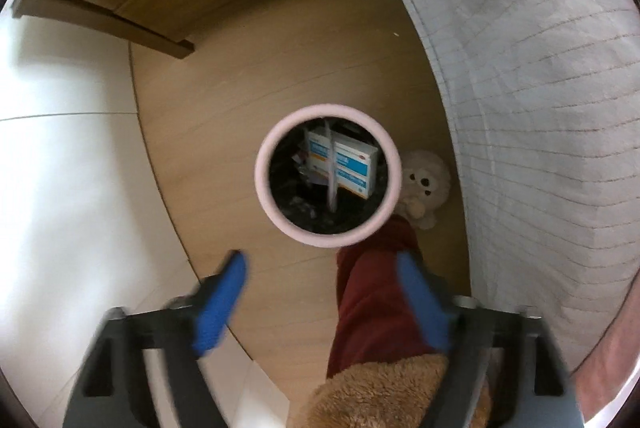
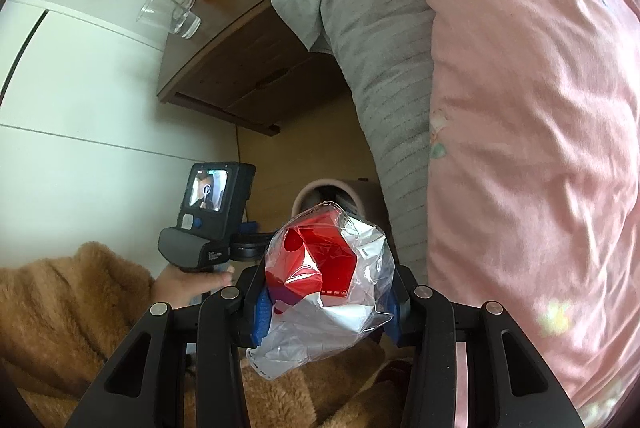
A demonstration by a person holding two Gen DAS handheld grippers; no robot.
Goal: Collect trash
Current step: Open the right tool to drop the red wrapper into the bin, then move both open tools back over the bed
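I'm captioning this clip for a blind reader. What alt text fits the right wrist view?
The right gripper is clamped on a crumpled red and silver wrapper, aimed down toward a pink bin on the floor beside a bed. To the left, a hand holds the other gripper's handle.

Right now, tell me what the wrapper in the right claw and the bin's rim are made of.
Wrapper: thin plastic film, clear with silver and red print; it crinkles and glints.
Bin rim: smooth, matte pale pink, probably plastic; the black liner inside looks like glossy film.

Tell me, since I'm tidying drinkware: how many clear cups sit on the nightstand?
2: one cup lying tipped at the nightstand's front corner, one cup upright beside it. Others may be hidden.
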